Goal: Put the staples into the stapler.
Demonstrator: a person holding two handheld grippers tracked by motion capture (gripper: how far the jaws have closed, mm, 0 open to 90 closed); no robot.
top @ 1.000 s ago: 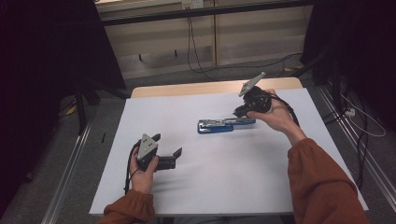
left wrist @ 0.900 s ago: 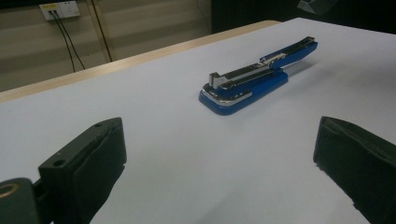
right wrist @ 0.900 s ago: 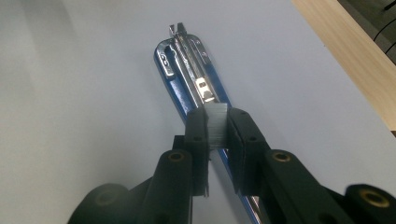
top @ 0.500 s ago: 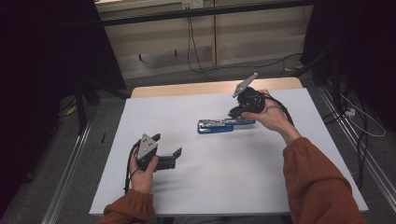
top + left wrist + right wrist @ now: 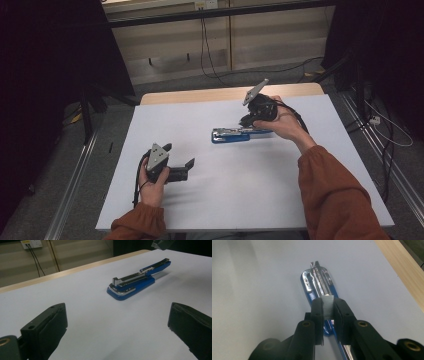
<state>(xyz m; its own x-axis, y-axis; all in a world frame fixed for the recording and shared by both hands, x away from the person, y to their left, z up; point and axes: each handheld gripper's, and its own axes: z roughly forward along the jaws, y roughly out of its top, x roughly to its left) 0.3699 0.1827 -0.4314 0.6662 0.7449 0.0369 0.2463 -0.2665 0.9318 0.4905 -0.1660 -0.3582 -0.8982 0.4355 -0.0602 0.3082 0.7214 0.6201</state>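
Item: blue stapler (image 5: 235,134), lying flat on the white table cover (image 5: 240,195), toward the far middle of the table. In the left gripper view the stapler (image 5: 136,282) is seen with its top arm raised and its metal magazine exposed, its rounded front end nearest that camera.

Item: strip of staples (image 5: 327,307), silvery, pinched between the two black jaws of the right gripper (image 5: 327,308). The strip is held directly above the stapler's open metal channel (image 5: 319,277); whether it touches the channel cannot be told.

Item: right gripper (image 5: 252,120), gripped by the person's right hand (image 5: 282,122) at the stapler's rear end, tilted, with its grey plate pointing up and away. A rust-coloured sleeve (image 5: 335,195) is seen on that arm.

Item: left gripper (image 5: 182,170), held by the left hand (image 5: 152,182) low over the near left of the cover, well apart from the stapler. Its jaws are spread wide, with nothing between them; bare white cover is seen in the gap in its own view (image 5: 117,322).

Item: wooden table edge (image 5: 200,95), exposed beyond the far side of the cover.
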